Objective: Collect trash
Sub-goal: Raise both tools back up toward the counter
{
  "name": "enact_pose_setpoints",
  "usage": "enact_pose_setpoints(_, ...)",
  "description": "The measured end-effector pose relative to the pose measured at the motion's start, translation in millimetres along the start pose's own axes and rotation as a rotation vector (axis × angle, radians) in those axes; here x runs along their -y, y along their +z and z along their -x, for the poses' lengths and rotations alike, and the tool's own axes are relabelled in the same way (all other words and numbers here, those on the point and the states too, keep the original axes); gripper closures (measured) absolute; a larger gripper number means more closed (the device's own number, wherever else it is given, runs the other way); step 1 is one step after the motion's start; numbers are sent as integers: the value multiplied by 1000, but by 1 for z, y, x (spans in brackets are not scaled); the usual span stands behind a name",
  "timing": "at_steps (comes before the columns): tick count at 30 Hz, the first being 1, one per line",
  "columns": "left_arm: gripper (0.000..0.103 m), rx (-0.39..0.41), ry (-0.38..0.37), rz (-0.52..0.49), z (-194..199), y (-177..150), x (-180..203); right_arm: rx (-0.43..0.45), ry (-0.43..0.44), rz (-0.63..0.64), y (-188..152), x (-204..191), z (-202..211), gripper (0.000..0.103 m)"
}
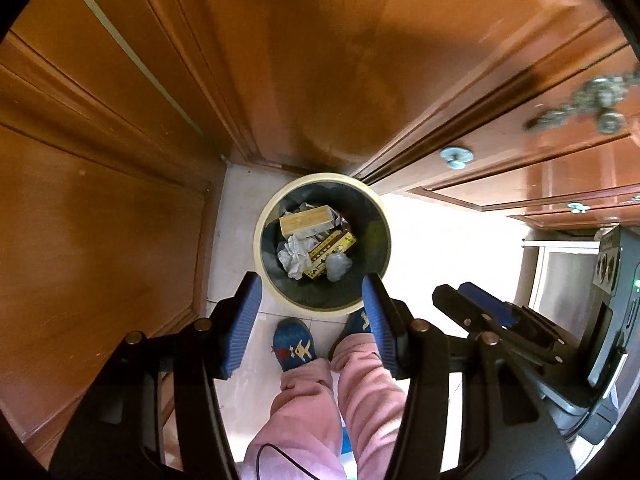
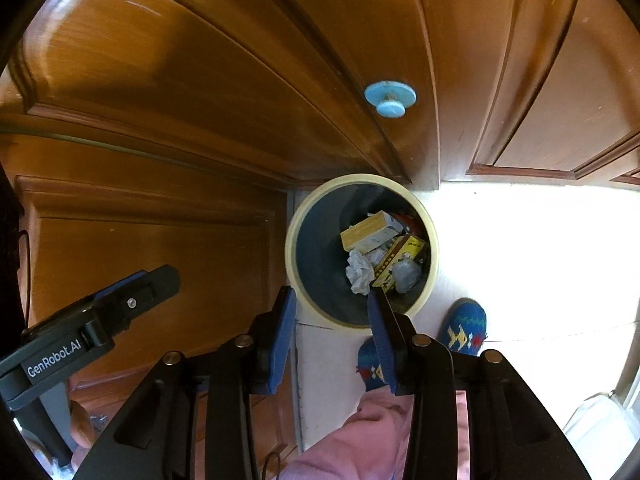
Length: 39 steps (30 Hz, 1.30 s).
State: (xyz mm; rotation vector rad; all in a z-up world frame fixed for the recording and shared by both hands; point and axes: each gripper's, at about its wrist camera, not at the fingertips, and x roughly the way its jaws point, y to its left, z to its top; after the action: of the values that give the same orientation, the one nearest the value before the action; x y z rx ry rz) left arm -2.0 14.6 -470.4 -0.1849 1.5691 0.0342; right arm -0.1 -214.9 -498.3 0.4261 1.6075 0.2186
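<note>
Seen from above, the left gripper (image 1: 312,294) and the right gripper (image 2: 332,300) hang over a round bin (image 1: 276,292) on a pale floor, both with jaws apart and nothing between them. The trash lies inside the bin: a tan box (image 1: 306,220), crumpled paper (image 1: 294,256) and a yellow packet (image 1: 332,250). Wooden cabinet doors (image 2: 160,92) crowd close behind; blue slippers (image 1: 294,344) stand just beside it.
</note>
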Motion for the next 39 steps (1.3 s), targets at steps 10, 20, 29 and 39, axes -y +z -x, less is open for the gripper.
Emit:
enact_pose_setpoints(10,54,110,-18,-85,127,-2,21,85,30,33,-10,-47,103,65)
enact_pose_setpoints(20,54,288,-69,-168,271,4,38,282,29,100,-20,-107,248,65)
enact_pose_setpoints(29,54,462,-89,-251,383,9,58,515,3,152,-27,-157,367,65)
enact_pose_setpoints(39,54,602,-23,-290,466,38,65,662,-19,225,-12,-203,467,65)
